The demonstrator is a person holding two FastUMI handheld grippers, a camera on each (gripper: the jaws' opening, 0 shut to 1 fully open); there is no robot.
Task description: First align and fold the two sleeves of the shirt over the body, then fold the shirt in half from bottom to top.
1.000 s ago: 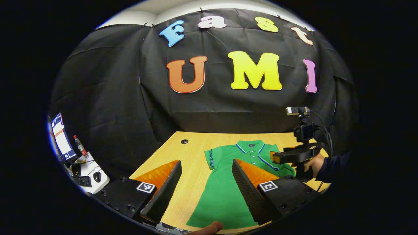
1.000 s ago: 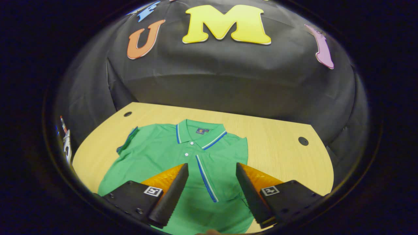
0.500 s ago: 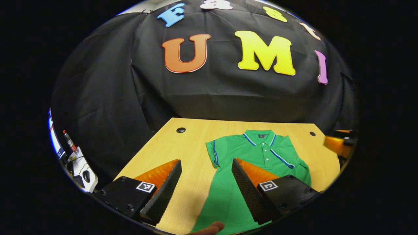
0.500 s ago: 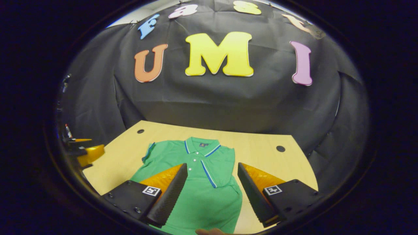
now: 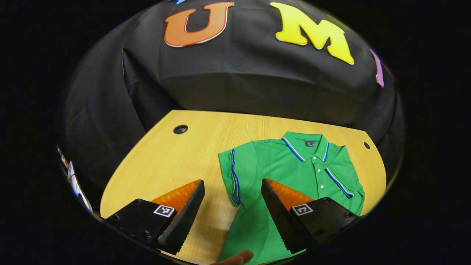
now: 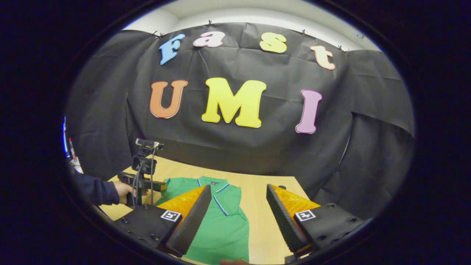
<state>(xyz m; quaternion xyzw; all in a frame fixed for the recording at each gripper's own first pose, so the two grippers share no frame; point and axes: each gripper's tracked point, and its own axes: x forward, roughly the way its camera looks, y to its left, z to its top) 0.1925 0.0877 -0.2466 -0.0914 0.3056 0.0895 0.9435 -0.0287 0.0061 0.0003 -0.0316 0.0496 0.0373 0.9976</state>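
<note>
While over bare table (image 5: 162,162), left gripper (image 5: 232,213) beside shirt (image 5: 290,173).

In front of me stands a wooden table (image 5: 162,162) with a light yellow top and fine grain lines. It has two small round holes (image 5: 180,129) near its far corners; the second hole (image 5: 364,145) is on the other side. The far edge of the table meets the black cloth wall (image 6: 257,154), which hangs with many folds and creases. This cloth is fixed at the top with small clips (image 6: 209,23). Above the cloth I see a strip of white wall (image 6: 257,16) and a pale ceiling (image 6: 235,5). The light falls soft on the table top, with a brighter spot near me.
</note>
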